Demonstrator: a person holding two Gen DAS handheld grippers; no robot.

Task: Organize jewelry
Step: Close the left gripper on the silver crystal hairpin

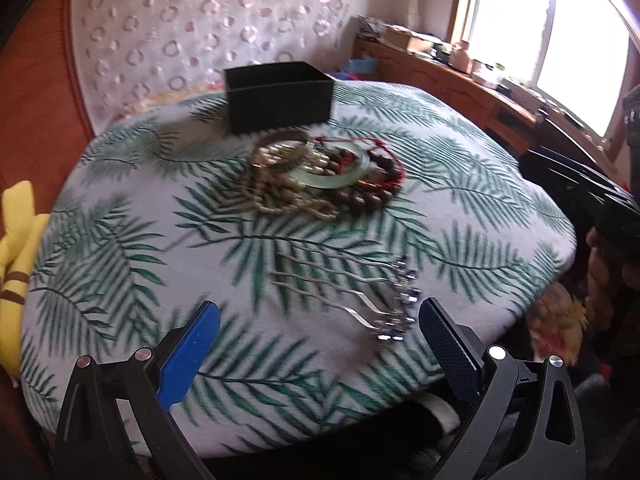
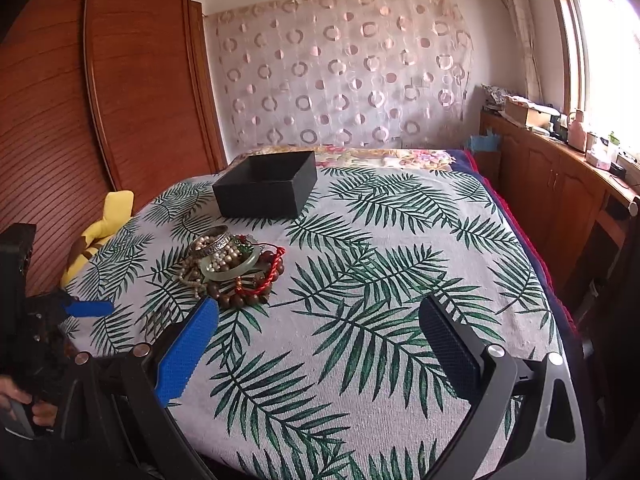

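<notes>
A black open box (image 1: 280, 96) (image 2: 266, 184) stands at the far side of a leaf-print cloth (image 1: 120, 240) (image 2: 400, 280). In front of it lies a heap of jewelry (image 1: 320, 172) (image 2: 232, 264): beaded strands, a metal bangle, a pale green bangle, red cord. Several silver hairpins (image 1: 352, 296) lie close to my left gripper (image 1: 320, 312), which is open above the cloth and holds nothing. My right gripper (image 2: 318, 308) is open too, hovering right of the heap. The left gripper's blue finger (image 2: 90, 308) shows at the right wrist view's left edge.
A yellow plush toy (image 1: 16, 248) (image 2: 100, 228) lies off the cloth's left edge, by a wooden wardrobe (image 2: 120, 100). A wooden cabinet (image 2: 560, 184) with clutter runs under the window on the right. A person's hand (image 2: 24, 404) grips the left handle.
</notes>
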